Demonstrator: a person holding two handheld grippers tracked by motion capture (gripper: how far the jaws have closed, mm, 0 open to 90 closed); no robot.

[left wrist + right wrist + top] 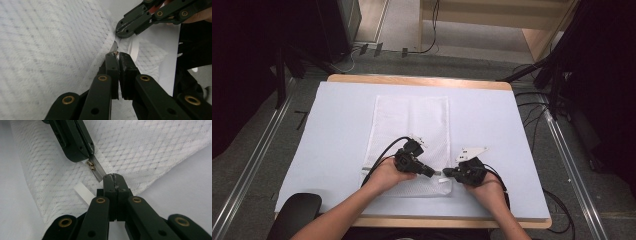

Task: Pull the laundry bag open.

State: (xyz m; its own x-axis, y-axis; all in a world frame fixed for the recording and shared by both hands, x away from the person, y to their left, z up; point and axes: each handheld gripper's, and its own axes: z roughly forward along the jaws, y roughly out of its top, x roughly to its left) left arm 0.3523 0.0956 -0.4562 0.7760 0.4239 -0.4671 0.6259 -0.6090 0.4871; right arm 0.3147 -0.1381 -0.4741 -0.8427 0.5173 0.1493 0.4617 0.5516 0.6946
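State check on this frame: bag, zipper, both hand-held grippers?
Mesh bag: flat on the table, near corner lifted.
Zipper pull: pinched, near the bag's corner.
Left hand-held gripper: shut on the zipper pull.
Right hand-held gripper: shut on the bag corner by the zipper's end.

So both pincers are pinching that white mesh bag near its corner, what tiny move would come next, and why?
Probably the left gripper slides the zipper pull along the zipper, away from the right gripper. Both are shut: the left on the pull, the right on the mesh bag at the zipper's end, anchoring it.
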